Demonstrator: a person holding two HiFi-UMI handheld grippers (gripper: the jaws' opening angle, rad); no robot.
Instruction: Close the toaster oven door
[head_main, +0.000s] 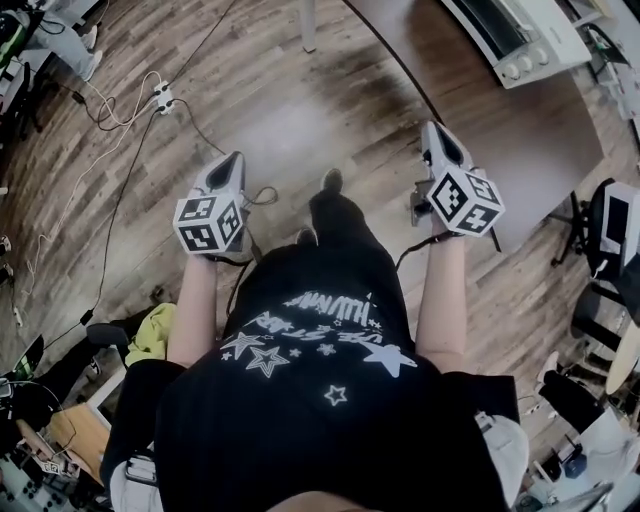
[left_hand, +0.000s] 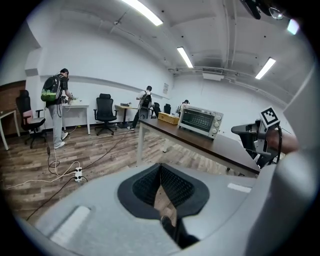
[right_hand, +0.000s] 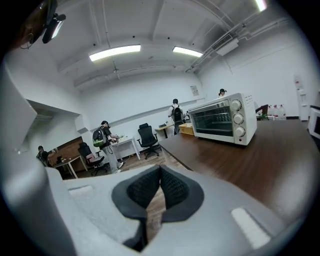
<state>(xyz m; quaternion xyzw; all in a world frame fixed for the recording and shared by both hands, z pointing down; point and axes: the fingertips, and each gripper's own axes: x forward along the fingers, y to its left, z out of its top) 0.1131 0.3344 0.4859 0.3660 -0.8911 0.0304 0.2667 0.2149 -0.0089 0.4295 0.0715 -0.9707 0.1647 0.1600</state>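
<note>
Toaster oven on the dark desk, set well back from the edge nearest the person. Its glass door stands upright against the front, knobs to the right of the door. A cardboard box sits farther along the same desk top, past the oven.

Left gripper: pads together at the tips, nothing between them, only floor showing below. Right gripper: jaws likewise together and empty. In the head view both are held out in front of the person's body. The left is over bare floor. The right is by the desk's near edge and well apart from the oven.

Between the right gripper and the oven there is only open desk top, with nothing standing on it. The desk's pale leg drops at the corner to the left of the oven.

Floor: wood planks. A white power strip lies ahead and to the left, with cables trailing from it across the boards. A yellow cloth lies low on the person's left. Dark chairs and gear crowd the right side beyond the desk's end.

Far side of the room: black office chair, small white tables, a person with a green backpack standing at one. Wide bare floor between them and the desk.
</note>
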